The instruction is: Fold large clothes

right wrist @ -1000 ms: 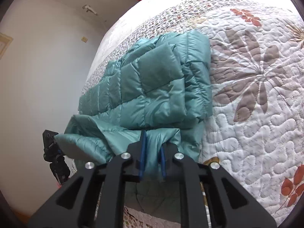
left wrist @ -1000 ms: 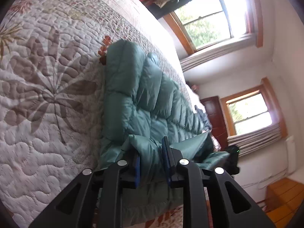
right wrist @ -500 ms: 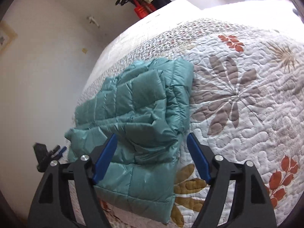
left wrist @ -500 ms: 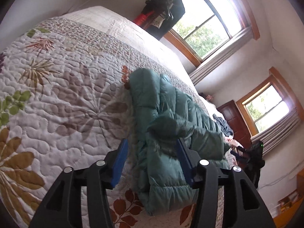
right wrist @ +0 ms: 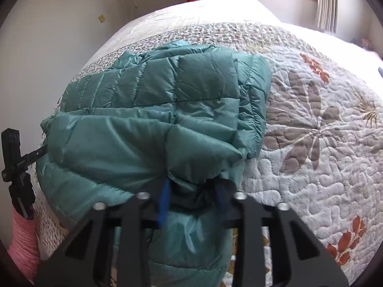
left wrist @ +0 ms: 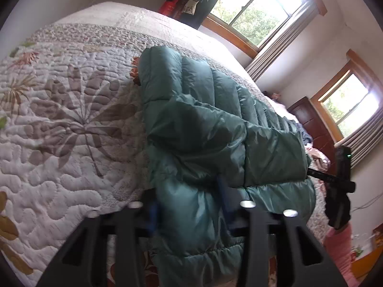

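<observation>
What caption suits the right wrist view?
Right gripper straddling the near edge of a folded teal puffer jacket on a floral quilt.

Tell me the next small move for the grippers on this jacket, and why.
Probably close both grippers on the near edge: the left gripper and right gripper each straddle the teal puffer jacket with jaws apart, and that edge overhangs the quilt.

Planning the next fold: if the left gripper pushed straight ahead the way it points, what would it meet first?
The green puffer jacket. The left gripper already has jacket fabric between its open fingers, so it would press into the folded bulk right away. Beyond lies the quilt.
</observation>
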